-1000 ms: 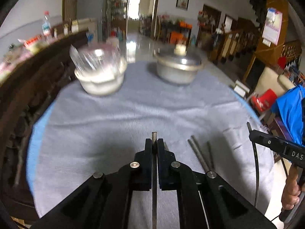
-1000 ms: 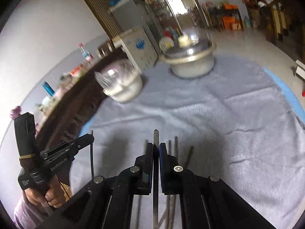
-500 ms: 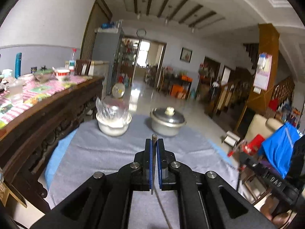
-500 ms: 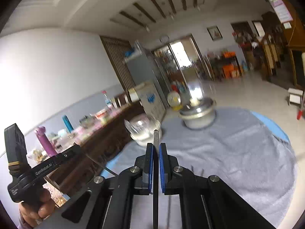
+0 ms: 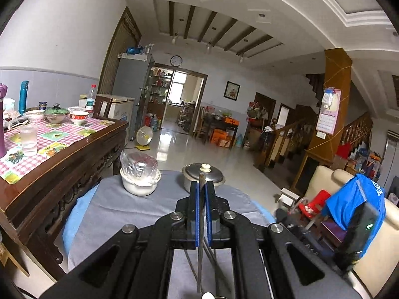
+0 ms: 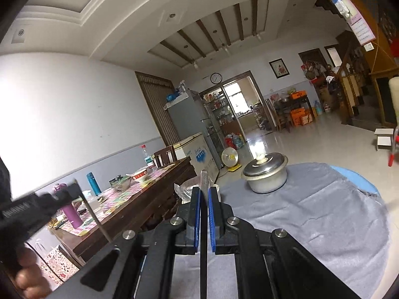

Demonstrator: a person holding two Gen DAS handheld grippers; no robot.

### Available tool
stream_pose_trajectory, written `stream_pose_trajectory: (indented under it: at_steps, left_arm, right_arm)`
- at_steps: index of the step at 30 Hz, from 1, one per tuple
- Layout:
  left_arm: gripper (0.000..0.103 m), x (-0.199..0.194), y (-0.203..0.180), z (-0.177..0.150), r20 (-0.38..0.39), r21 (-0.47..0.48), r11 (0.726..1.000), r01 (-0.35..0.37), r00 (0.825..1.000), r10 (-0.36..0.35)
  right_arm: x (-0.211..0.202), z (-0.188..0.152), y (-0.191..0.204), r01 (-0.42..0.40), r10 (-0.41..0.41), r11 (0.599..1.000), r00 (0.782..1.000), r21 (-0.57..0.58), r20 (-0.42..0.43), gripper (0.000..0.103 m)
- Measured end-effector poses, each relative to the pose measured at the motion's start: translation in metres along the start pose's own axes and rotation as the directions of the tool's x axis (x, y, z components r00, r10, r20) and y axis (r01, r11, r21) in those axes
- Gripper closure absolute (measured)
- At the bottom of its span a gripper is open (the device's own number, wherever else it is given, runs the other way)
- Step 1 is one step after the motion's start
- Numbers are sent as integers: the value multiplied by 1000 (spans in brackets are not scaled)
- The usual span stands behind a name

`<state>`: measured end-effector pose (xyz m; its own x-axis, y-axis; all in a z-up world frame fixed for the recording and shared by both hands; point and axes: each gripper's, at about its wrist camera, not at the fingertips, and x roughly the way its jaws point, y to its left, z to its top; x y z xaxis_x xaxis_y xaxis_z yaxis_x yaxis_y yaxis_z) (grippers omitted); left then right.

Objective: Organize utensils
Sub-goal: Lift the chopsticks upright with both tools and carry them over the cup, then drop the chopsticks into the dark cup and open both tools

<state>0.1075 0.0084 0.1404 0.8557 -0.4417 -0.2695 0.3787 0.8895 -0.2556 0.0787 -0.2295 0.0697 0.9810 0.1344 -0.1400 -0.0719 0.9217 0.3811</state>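
My left gripper (image 5: 202, 186) is shut on a thin metal chopstick (image 5: 199, 269) that runs straight back between its blue pads. It is held high above the grey cloth (image 5: 119, 214). My right gripper (image 6: 204, 189) is shut on a second metal chopstick (image 6: 203, 261) in the same way. In the right wrist view the left gripper (image 6: 72, 191) shows blurred at the left, with its chopstick (image 6: 97, 221) hanging below. In the left wrist view, more thin sticks (image 5: 214, 256) lie on the cloth under the jaws.
A lidded metal pot (image 5: 203, 175) (image 6: 265, 174) and a white bowl under plastic wrap (image 5: 139, 178) stand at the cloth's far end. A dark wooden table (image 5: 57, 164) with dishes runs along the left. A sofa with a blue garment (image 5: 354, 199) stands on the right.
Both grippers have risen off the cloth and tilted up, each keeping its chopstick. The views now take in the room and ceiling instead of the tabletop.
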Motion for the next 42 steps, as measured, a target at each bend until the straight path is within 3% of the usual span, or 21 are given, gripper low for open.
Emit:
stream_pose_trajectory:
  at_steps: [5,12,21,29,42]
  left_arm:
    - [98,-20,-9,0,9,6,999,41,999,-41]
    - [98,-19,-18,-15,-47,-4,996,93,995,-93]
    - [98,4,-16,-56,-187,-36,998,58,980,-64]
    - [98,8,-22,-78,-263,1,999,32,964,-30]
    - [98,-18,-10,-76,-226,42,999,-29,973,38]
  right_arm:
    - [2,-16,0,24,-24,999,1000,-22,-15,96]
    - [-5,-33,-8,43,-45,998,998,-49,-40,96]
    - [-21,-49,-17,39,-42,998,995,-44,-85,96]
    - [-30,-62,-10,29,-38,997,991,-78,-127,95]
    - [-45,-64,21,71,-101,978,984,-197,-147,95]
